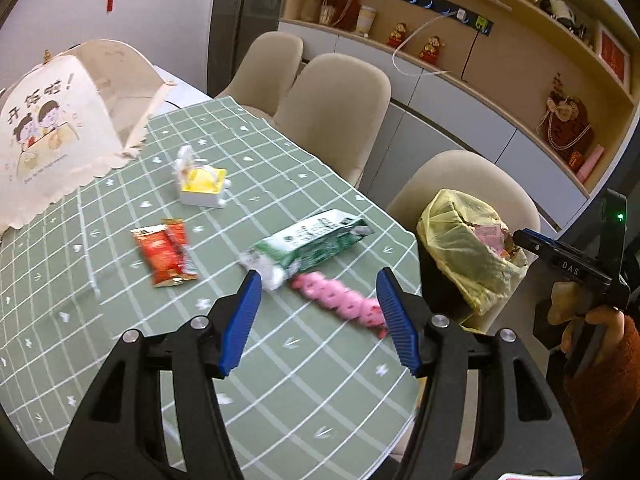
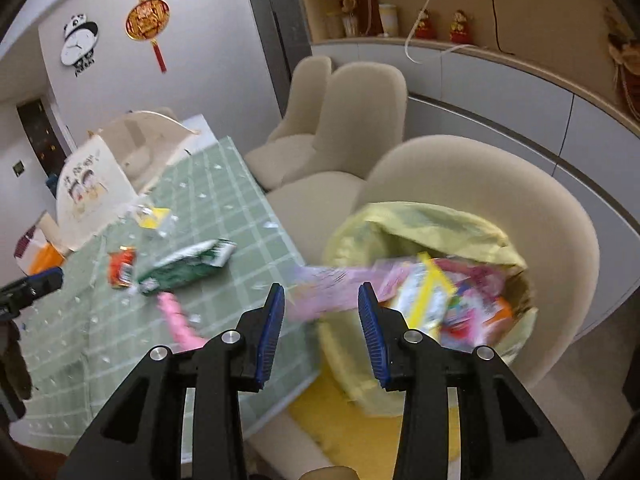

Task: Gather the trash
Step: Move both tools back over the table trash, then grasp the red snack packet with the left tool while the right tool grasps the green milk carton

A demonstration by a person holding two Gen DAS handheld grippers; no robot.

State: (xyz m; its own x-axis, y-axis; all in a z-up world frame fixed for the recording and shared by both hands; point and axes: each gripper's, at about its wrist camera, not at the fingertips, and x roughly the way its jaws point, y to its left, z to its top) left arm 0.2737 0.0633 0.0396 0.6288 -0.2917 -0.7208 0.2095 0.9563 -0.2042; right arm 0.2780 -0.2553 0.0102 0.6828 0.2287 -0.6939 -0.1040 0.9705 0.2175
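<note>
1. My left claw (image 1: 318, 320) is matt black plastic; its pads (image 1: 240, 320) are ribbed blue rubber, with bright metal pins;
2. The desk (image 1: 280, 380) wears smooth green checked cloth;
3. The red wrapper (image 1: 166, 258) is glossy foil;
4. The bin liner (image 1: 460, 248) is thin, crinkled yellow plastic.

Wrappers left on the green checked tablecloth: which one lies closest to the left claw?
The pink spotted wrapper, lying just ahead of the left claw. The green-and-white packet and red sachet lie farther off.

The left gripper (image 1: 318, 300) is hovering open over the table (image 1: 280, 380), framing a pink wrapper (image 1: 340, 300) and green packet (image 1: 312, 244) lying near the table's right edge; beyond that edge a yellow-lined bin (image 1: 460, 248) is standing.
</note>
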